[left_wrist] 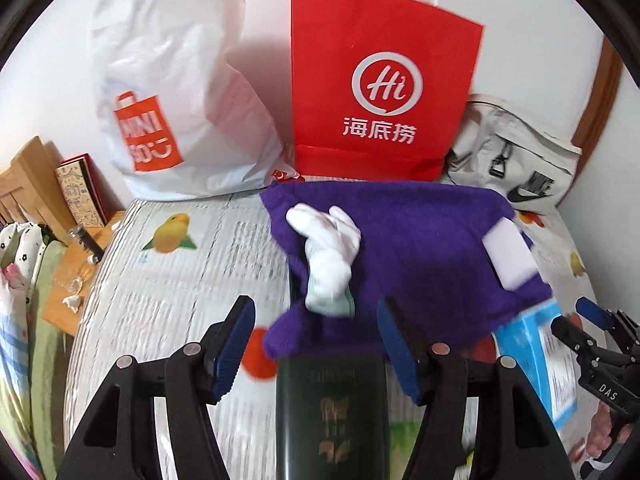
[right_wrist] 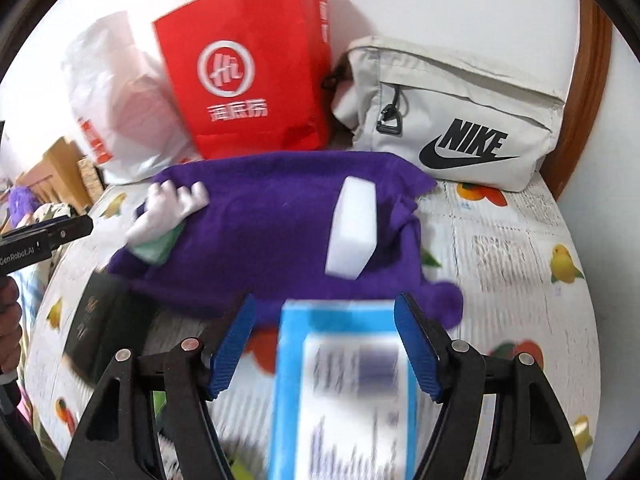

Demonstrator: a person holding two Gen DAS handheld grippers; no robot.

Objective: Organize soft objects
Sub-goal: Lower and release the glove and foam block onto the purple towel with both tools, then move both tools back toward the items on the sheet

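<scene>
Label on blue box [right_wrist: 344, 384] blurred – both grippers [left_wrist: 316, 344] [right_wrist: 326, 344] spread apart, gripping nothing, purple cloth [left_wrist: 420, 256] beyond

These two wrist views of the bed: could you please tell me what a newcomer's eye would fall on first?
Probably the bright red paper shopping bag standing against the wall at the back, between a white plastic bag and a pale grey fabric pouch. In front of it a rumpled purple fleece cloth lies on the fruit-print bedspread, carrying a white glove and a white foam block.
</scene>
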